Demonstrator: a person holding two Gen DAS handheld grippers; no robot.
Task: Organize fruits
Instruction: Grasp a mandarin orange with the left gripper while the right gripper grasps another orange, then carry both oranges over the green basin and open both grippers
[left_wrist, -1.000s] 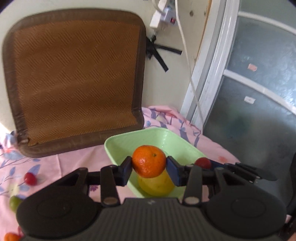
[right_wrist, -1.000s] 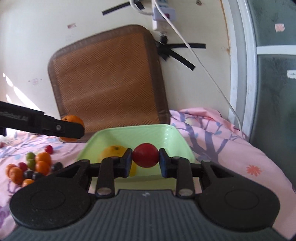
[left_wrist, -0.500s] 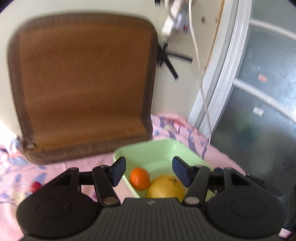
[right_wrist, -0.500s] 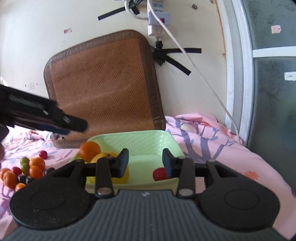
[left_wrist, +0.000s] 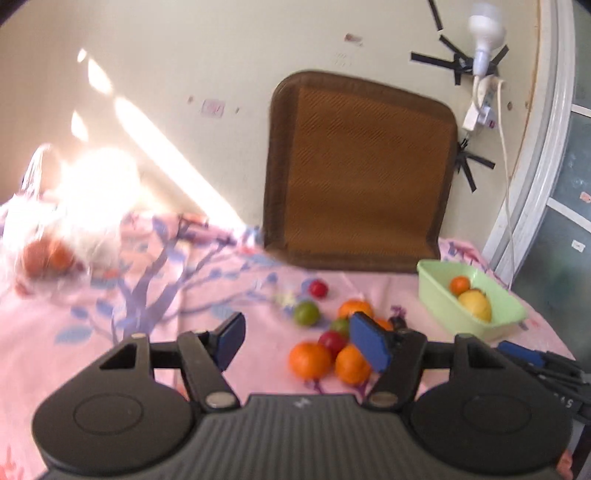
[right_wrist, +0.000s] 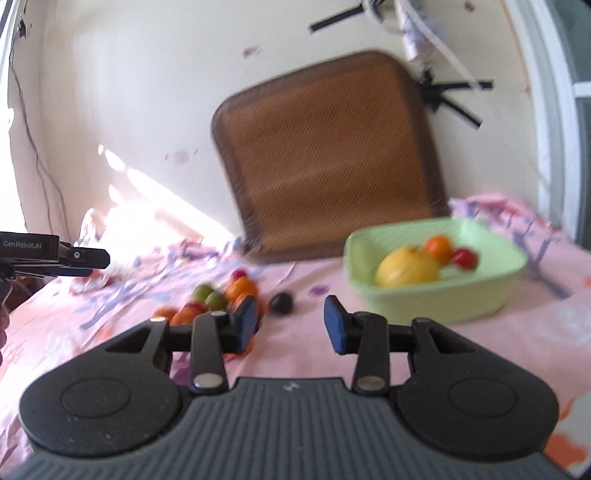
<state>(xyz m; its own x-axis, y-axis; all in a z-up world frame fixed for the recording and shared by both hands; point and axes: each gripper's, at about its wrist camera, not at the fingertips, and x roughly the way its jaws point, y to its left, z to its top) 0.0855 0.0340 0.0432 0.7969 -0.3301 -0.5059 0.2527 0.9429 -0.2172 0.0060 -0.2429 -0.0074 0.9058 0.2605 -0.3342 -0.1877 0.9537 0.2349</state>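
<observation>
From the left wrist camera, we see our left gripper (left_wrist: 295, 341) with its jaws spread apart and holding nothing, above the pink floral cloth (left_wrist: 155, 317). The loose fruit lies just ahead: two oranges (left_wrist: 309, 360) side by side, a red cherry tomato (left_wrist: 332, 340) touching them, a green fruit (left_wrist: 306, 313) and another red one (left_wrist: 318, 288) farther back. We judge these light, round and smooth, firm enough for a gentle squeeze across the widest part; the tomatoes would bruise more easily. Being near-spherical, they have no real long axis or heading. The green tub (left_wrist: 443, 310) sits well to the right, holding a small orange and a yellow fruit.

From the right wrist camera, our right gripper (right_wrist: 290, 325) is likewise parted and empty. A dark plum-like fruit (right_wrist: 281, 302) lies just beyond its fingertips, the heap (right_wrist: 221, 295) to the left. The tub (right_wrist: 443, 299) at right holds a yellow fruit (right_wrist: 406, 267), an orange and a red tomato.
</observation>
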